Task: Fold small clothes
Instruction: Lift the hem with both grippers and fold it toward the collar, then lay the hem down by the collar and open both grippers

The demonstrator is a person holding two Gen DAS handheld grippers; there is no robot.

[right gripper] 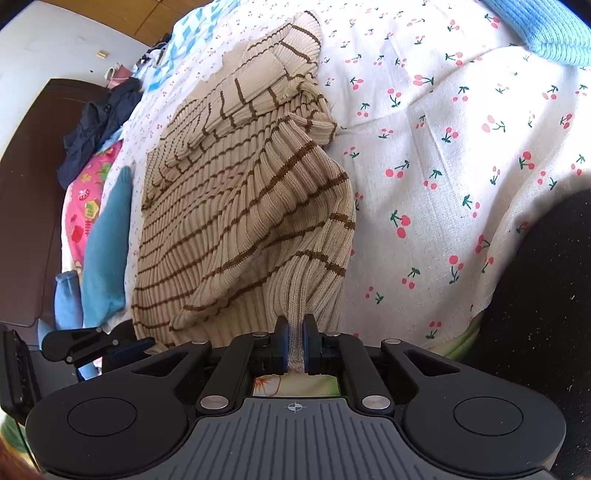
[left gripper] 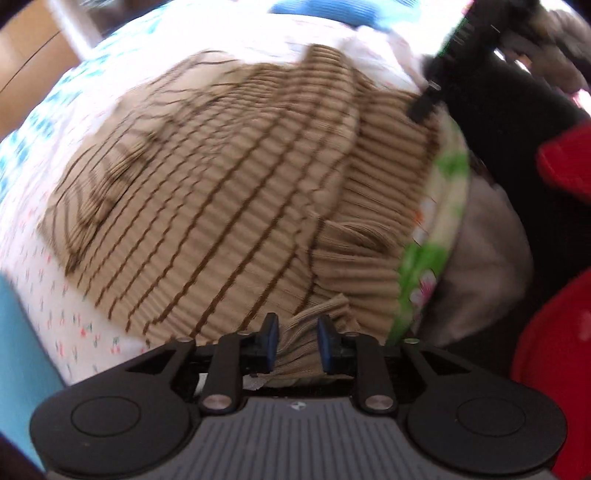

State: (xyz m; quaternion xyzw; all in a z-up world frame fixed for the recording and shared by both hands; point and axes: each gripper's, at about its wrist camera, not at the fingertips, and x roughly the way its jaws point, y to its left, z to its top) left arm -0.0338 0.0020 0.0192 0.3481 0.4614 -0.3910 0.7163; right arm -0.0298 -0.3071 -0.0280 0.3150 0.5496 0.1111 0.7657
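A beige ribbed sweater with brown stripes (left gripper: 221,192) lies on a white cherry-print sheet (left gripper: 55,280), its sleeves folded over the body. My left gripper (left gripper: 297,332) is shut on the sweater's hem, bunched between the blue pads. My right gripper (right gripper: 294,332) is shut on another part of the hem of the same sweater (right gripper: 236,206) and lifts it off the sheet (right gripper: 443,147). The right gripper also shows at the sweater's far corner in the left wrist view (left gripper: 424,103). The left gripper shows at the lower left of the right wrist view (right gripper: 110,345).
A blue knitted garment (right gripper: 546,29) lies at the far side of the sheet. A teal cloth (right gripper: 107,243), a pink patterned cloth (right gripper: 88,199) and dark clothes (right gripper: 99,125) lie along one edge. A green floral sheet edge (left gripper: 436,229) and red objects (left gripper: 554,332) are beside the bed.
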